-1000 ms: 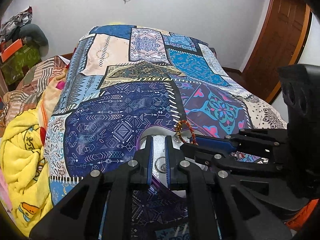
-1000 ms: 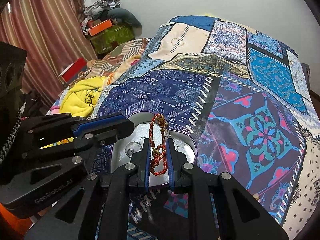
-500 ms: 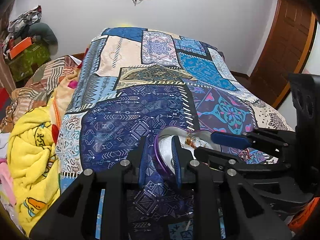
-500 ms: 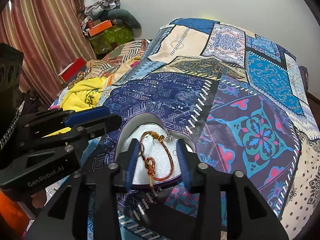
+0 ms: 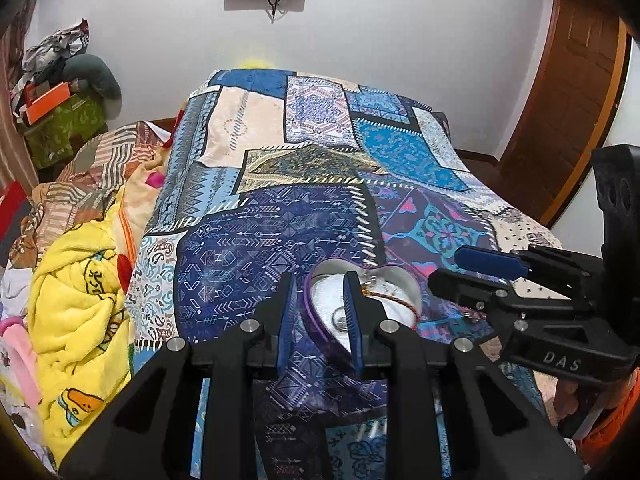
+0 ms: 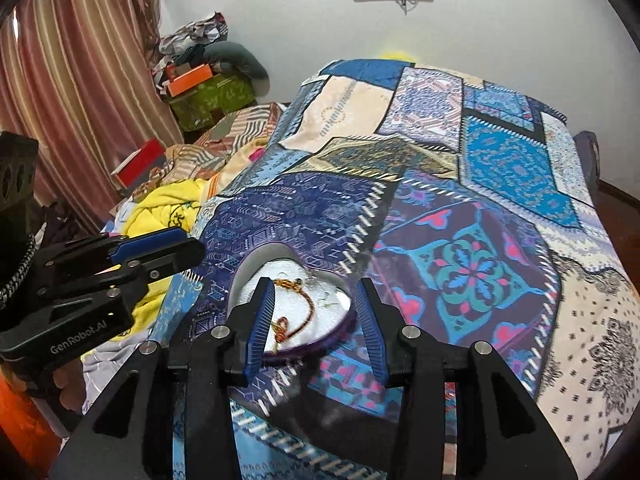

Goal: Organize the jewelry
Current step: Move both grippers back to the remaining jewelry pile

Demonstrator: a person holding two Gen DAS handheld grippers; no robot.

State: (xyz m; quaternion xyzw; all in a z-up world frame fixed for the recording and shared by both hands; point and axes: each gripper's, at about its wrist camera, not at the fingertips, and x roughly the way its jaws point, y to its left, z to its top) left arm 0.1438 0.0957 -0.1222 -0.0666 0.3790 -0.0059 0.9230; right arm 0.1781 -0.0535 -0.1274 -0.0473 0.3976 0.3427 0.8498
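Note:
A heart-shaped purple jewelry box [image 6: 256, 264] with a white lining lies open on the patterned bedspread; it also shows in the left wrist view [image 5: 408, 284]. A red and gold beaded bracelet [image 6: 298, 312] lies inside it, seen in the left wrist view [image 5: 396, 299] too. My right gripper [image 6: 316, 316] is open and empty, just above the box's near side. My left gripper [image 5: 318, 312] is open, its jaws astride the box's left rim. Small pieces of jewelry in the box are too small to tell apart.
The patchwork bedspread [image 6: 460, 208] covers the bed. A yellow blanket [image 5: 76, 320] and piled clothes lie to the left. A green box with an orange box on top [image 6: 208, 88] stands by the curtain. A wooden door [image 5: 568, 92] is at the right.
My right gripper opened and dropped the bracelet into the box, then pulled back. My left gripper opened, letting go of the box rim, and also drew back.

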